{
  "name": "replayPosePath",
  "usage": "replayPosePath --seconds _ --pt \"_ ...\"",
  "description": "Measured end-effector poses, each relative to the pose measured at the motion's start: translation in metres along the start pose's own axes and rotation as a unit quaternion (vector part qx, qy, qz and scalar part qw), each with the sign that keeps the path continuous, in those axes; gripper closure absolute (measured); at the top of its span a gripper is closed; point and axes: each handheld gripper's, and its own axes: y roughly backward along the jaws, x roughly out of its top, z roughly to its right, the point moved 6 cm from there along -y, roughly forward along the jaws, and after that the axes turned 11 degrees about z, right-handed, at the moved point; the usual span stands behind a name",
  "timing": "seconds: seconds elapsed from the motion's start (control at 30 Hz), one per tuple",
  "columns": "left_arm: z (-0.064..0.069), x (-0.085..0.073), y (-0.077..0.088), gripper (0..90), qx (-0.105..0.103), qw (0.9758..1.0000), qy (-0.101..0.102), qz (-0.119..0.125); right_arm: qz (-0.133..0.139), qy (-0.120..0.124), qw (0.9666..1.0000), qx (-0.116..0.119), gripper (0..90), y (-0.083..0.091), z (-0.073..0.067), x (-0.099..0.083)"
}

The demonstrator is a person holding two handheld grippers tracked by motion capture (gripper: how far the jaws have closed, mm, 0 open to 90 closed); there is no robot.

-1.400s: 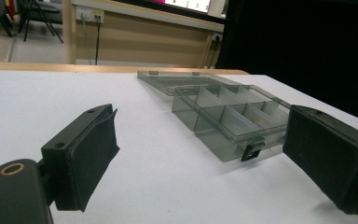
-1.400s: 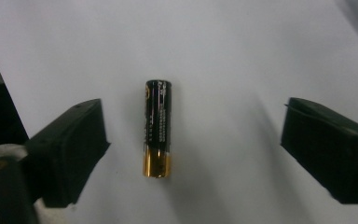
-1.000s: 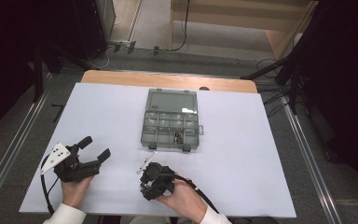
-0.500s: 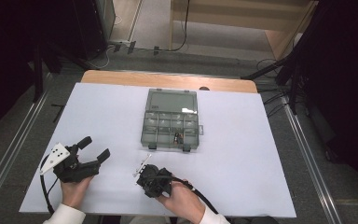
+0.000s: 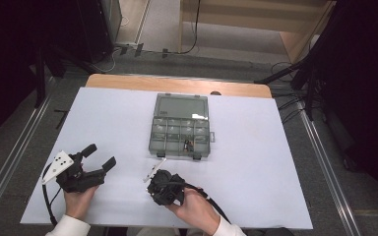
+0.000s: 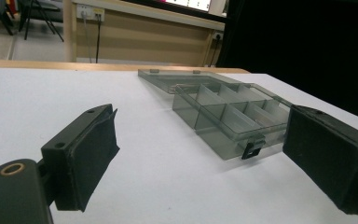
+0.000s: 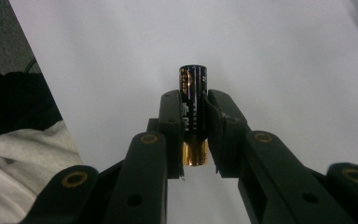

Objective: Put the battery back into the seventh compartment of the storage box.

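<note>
The white worktop (image 5: 256, 162) lies before me, and in its middle, toward the far side, stands the open grey compartment box (image 5: 180, 129), its lid folded back flat. Near the front edge are my two claws. My left claw (image 5: 96, 160) rests with its jaws wide apart and nothing between them; in the left gripper view it looks toward the box (image 6: 228, 116).

My right claw (image 7: 194, 135) is just in front of the box. Its jaws have just been closing, and now they press on a black and gold battery (image 7: 193, 112) from both sides. The battery stands along the jaws, the gold end toward me, the black end out past the tips.

I judge this battery small, stiff and rather heavy for its size, with a smooth round skin that can roll or slip. So the grip on the middle of its body, flat pads on both sides, seems to me correct.
</note>
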Motion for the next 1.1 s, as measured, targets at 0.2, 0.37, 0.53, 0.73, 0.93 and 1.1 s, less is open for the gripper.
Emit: replayPosePath --seconds 0.2,0.37,0.53,0.73,0.93,1.1 --pt "0.0 0.0 0.0 9.6 0.0 1.0 0.0 0.0 0.031 -0.014 0.9994 -0.001 78.0 0.011 0.009 0.005" --pt "0.0 0.0 0.0 9.6 -0.001 1.0 0.0 0.0 0.052 -0.034 0.9981 0.0 78.0 0.021 0.023 0.008" --pt "0.0 0.0 -0.001 9.6 -0.002 1.0 0.0 -0.001 0.086 -0.053 0.9949 -0.004 78.0 0.039 0.037 0.012" --pt "0.0 -0.001 -0.001 9.6 -0.001 1.0 0.0 -0.001 0.123 -0.079 0.9893 -0.004 78.0 0.057 0.053 0.015" --pt "0.0 -0.001 -0.001 9.6 0.0 1.0 0.0 -0.001 0.156 -0.099 0.9828 -0.009 78.0 0.063 0.069 0.015" --pt "-0.001 -0.001 -0.001 9.6 0.0 1.0 -0.001 -0.001 0.186 -0.126 0.9745 -0.003 78.0 0.065 0.083 0.014"
